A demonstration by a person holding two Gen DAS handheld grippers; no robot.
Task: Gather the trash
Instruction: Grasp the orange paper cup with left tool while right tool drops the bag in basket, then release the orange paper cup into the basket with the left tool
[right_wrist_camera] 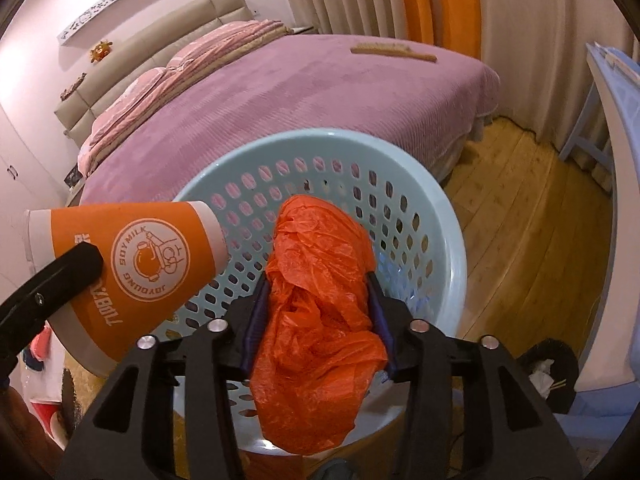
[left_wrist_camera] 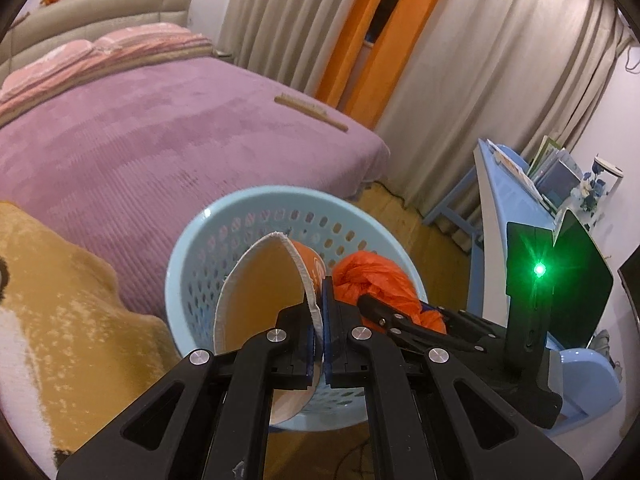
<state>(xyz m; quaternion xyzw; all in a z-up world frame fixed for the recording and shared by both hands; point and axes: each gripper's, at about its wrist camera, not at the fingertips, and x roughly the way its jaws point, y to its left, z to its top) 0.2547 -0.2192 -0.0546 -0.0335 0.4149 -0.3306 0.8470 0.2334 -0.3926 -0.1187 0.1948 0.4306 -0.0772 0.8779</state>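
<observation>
An orange paper cup printed "SOYMILK" lies on its side in the air over the light blue perforated basket. My left gripper is shut on the cup's rim. A crumpled orange plastic bag fills the gap between the pads of my right gripper, which touch it on both sides. The bag hangs over the basket's open mouth. In the left wrist view the bag and the right gripper's black body sit just right of the cup.
A bed with a purple cover stands behind the basket, with a wooden brush on it. A tan blanket lies at the left. A blue desk and wooden floor are to the right. A small black bin holds scraps.
</observation>
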